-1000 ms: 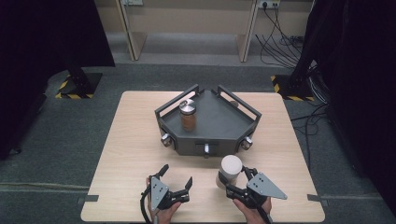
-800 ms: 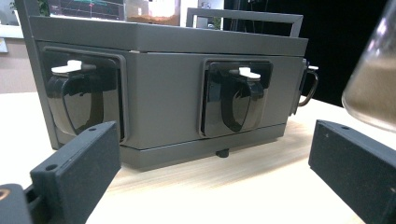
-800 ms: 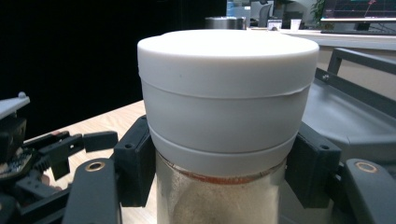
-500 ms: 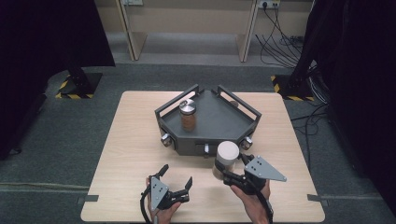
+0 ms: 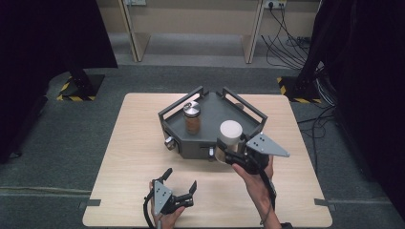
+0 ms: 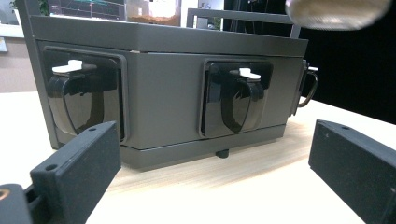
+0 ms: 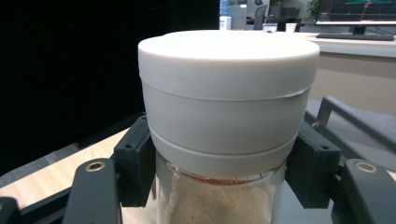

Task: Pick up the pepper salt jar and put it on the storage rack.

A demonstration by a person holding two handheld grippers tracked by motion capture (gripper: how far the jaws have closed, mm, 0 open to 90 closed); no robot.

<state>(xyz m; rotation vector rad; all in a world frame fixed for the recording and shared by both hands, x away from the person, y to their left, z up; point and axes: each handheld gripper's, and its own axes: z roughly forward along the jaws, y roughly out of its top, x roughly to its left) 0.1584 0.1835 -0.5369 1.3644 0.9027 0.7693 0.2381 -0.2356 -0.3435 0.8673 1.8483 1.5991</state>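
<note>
Wooden tabletop (image 5: 129, 157), grey carrier tray (image 5: 229, 110) mid-table. I'm holding the white-lidded jar (image 5: 229, 138) in my right gripper (image 5: 234, 155), fingers pinching it under the lid, hovering at the tray's front edge. I'm thinking: keep it upright, clear the rail, land beside the steel-lidded jar (image 5: 192, 117). Left gripper (image 5: 179, 183) is idling, fingers spread.

My right gripper (image 5: 228, 151) was black around a white-lidded jar (image 7: 228, 116) of pale powder. The tray (image 5: 224, 112) was dark grey, the table (image 5: 124, 143) light wood, the other jar (image 5: 192, 118) silver-capped, brown.
</note>
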